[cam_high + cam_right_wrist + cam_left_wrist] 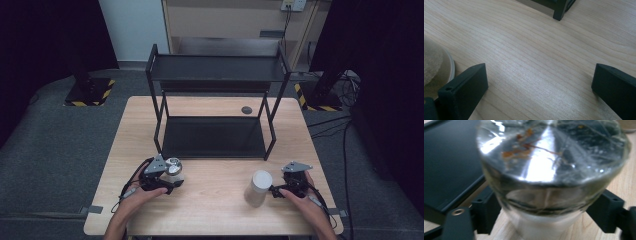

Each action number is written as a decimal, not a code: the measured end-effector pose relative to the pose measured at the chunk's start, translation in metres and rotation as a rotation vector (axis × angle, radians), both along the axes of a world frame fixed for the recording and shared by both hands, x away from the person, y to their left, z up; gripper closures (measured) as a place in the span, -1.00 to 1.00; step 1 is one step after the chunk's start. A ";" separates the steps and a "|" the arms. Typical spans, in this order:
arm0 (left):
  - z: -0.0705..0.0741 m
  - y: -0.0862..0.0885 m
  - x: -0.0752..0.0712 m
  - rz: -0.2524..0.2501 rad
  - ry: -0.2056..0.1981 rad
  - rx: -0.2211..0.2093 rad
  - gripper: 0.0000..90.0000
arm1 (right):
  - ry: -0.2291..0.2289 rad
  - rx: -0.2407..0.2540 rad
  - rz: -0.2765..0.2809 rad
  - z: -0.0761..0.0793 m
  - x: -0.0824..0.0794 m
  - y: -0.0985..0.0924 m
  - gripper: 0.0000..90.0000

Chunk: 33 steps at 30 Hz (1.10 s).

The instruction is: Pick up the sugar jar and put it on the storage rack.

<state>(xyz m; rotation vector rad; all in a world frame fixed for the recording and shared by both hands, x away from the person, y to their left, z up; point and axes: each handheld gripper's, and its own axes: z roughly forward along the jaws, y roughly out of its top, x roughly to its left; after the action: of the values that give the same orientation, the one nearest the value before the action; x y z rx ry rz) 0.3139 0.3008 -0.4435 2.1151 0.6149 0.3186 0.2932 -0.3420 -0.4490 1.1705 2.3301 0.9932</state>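
The pale wooden worktop [215, 200] carries a black two-tier metal rack [215, 100] at its far middle, both tiers bare, and the work in hand looks like the grasping step: getting hold of the jars before they go anywhere. Near the front left corner of the rack stands the clear, round jar with a shiny reflective lid [173, 168], and the left hand-held gripper [161, 181] has it between its black jaws; in the left gripper view the jar [549, 177] sits squarely between them and the jaws appear to press its sides, so I read this as a pinch on the jar, though the contact itself is partly hidden by the jar's bulk. To the front right stands the white cylindrical jar with a white lid [257, 187], just beside the right hand-held gripper [280, 190], whose jaws stand spread wide over bare wood (the white jar's edge [436, 67] sits outside the left jaw, not between them). The next move probably calls for a firm, level lift of the clear jar toward the rack, and for the right hand-held gripper to shift sideways until the white jar is centred before closing.
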 end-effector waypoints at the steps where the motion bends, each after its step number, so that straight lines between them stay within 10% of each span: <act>1: -0.001 0.000 0.001 -0.004 0.004 -0.005 -0.51 | 0.000 0.000 0.000 0.000 0.000 0.000 -0.98; 11: -0.004 0.004 0.002 -0.005 -0.005 -0.019 -0.33 | -0.001 -0.001 -0.001 0.000 0.000 0.000 -0.98; 33: 0.025 -0.020 0.027 -0.190 -0.032 0.027 -0.33 | -0.001 0.000 -0.001 0.000 0.000 0.000 -0.98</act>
<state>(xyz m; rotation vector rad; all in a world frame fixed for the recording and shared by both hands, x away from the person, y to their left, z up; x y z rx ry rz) 0.3410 0.2804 -0.4183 2.1703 0.3890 0.2551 0.2929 -0.3419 -0.4490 1.1711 2.3287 0.9925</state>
